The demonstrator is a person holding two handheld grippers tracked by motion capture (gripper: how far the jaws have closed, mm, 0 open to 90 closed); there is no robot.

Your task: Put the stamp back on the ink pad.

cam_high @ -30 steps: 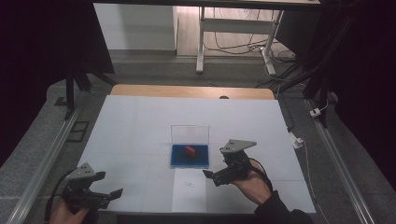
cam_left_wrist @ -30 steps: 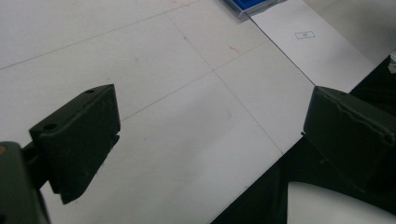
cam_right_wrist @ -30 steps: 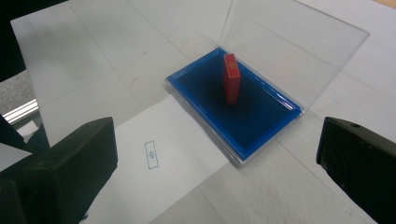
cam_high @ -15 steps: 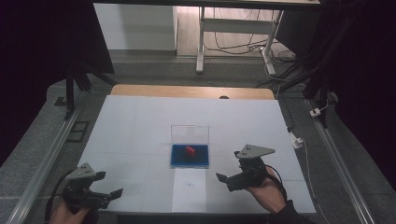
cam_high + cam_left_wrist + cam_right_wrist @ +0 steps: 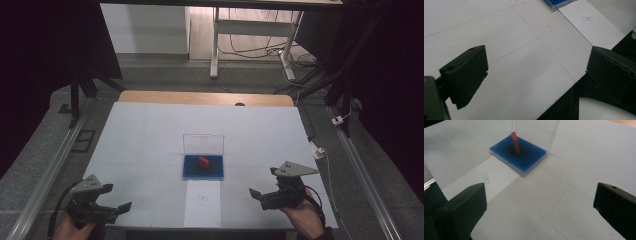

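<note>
A clear case with a blue tray (image 5: 203,167) lies open mid-table, its transparent lid (image 5: 203,144) standing upright behind it. A small red block (image 5: 203,161) rests in the tray; in the right gripper view the red block (image 5: 515,143) leans on the blue tray (image 5: 529,160). My right gripper (image 5: 263,192) is open at the front right, nothing between its jaws, well short of the case. My left gripper (image 5: 115,198) is open at the front left corner, over bare table. A corner of the blue tray (image 5: 557,2) shows in the left gripper view.
A white paper strip (image 5: 202,205) with a small printed mark (image 5: 202,197) lies between the case and the front edge. The white tabletop (image 5: 150,135) has a wooden strip (image 5: 205,98) at its far edge. Metal rails (image 5: 50,170) run along both sides.
My right gripper has drawn back from the case toward the front right of the table. The left gripper has stayed put.
</note>
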